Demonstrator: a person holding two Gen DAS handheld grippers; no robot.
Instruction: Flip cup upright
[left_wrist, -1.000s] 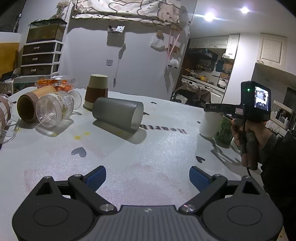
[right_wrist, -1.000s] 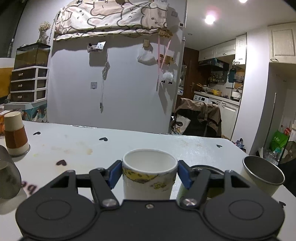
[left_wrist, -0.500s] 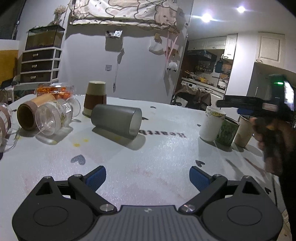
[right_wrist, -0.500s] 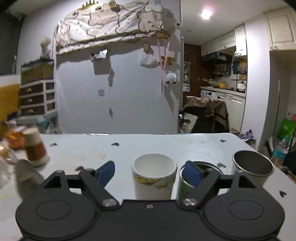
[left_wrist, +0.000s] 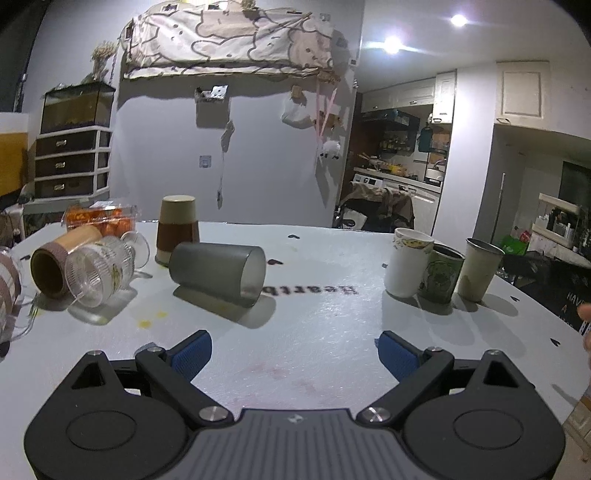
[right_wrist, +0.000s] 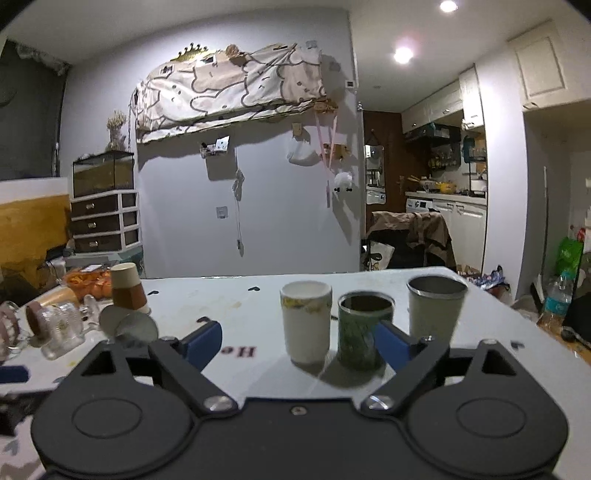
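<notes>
Right gripper (right_wrist: 295, 343) has backed off the upright white cup (right_wrist: 306, 319), jaws apart; grey cup (left_wrist: 218, 272) left of it lies unflipped.

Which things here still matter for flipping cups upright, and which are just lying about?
Job: grey cup on its side; clear glass and brown tube cup on their sides; upside-down paper cup; open left gripper.

Lying about: white cup, green cup, steel cup, all upright; orange snack box.
</notes>
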